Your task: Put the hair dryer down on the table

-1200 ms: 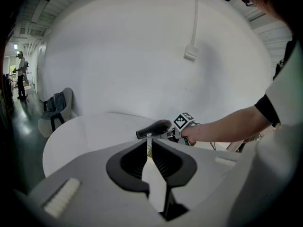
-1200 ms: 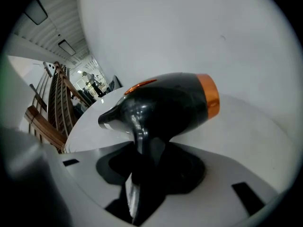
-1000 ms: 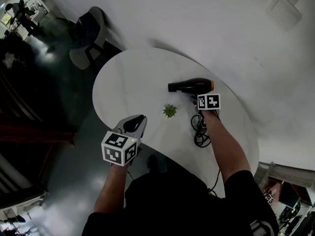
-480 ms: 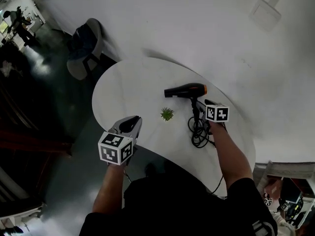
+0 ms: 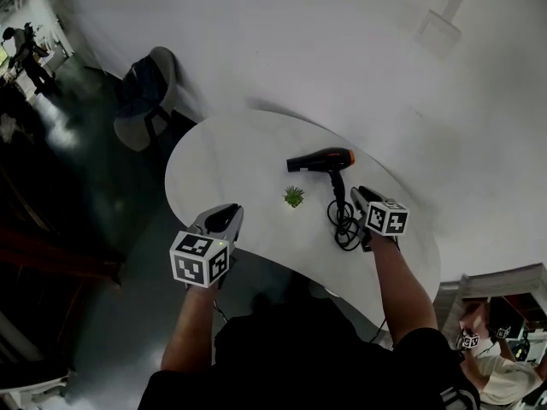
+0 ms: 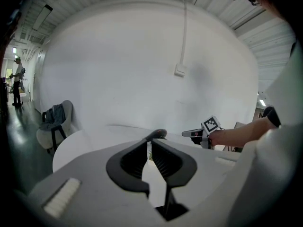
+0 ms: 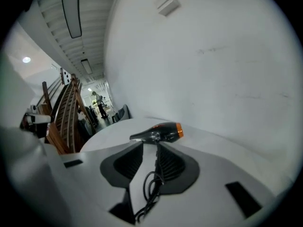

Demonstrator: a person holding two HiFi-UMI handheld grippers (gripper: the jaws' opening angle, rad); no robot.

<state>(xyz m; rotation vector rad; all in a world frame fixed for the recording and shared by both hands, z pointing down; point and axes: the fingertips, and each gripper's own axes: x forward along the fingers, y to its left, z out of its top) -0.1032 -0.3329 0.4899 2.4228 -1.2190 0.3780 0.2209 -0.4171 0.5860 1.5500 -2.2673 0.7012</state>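
Though the right gripper [image 7: 148,149] holds nothing, its jaws, half apart and just now closing on empty air, hang over the coiled cord [image 7: 150,188], which shows through the gap between them on the table [image 5: 205,152]. A dip here could snag a loop, and pulling away would then drag the hair dryer [image 7: 161,132], which lies on its side just beyond the tips. The left gripper [image 6: 149,143], its jaws all but together and empty, sits well off to the side.

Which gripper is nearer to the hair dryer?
The right gripper, beside the cord; its empty jaws have just been closing. The left gripper hangs at the table's near edge.
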